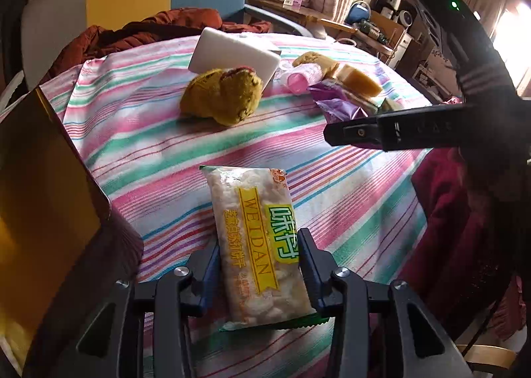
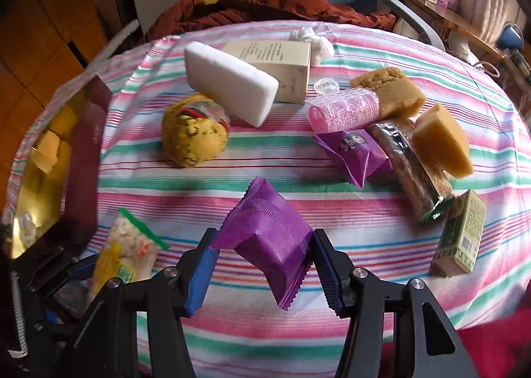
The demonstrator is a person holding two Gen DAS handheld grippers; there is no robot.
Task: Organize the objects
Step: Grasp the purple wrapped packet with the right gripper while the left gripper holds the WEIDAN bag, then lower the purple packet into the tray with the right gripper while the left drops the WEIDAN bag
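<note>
My left gripper (image 1: 260,255) is shut on a clear cracker packet (image 1: 252,222) with a yellow and green label, held upright over the striped tablecloth (image 1: 159,146). The same packet (image 2: 126,252) shows at the lower left of the right wrist view. My right gripper (image 2: 265,252) is shut on a purple snack packet (image 2: 268,235), tilted and clear of the cloth, with both blue pads against its sides. One of the right gripper's black fingers (image 1: 358,132) reaches in from the right in the left wrist view.
A dark box with a gold lining (image 2: 43,159) stands at the table's left edge. Further back lie a yellow knitted ball (image 2: 192,139), a white block (image 2: 232,86), a beige carton (image 2: 275,66), a pink tube (image 2: 341,109), a second purple packet (image 2: 351,152), sponges (image 2: 441,146) and a green box (image 2: 461,235).
</note>
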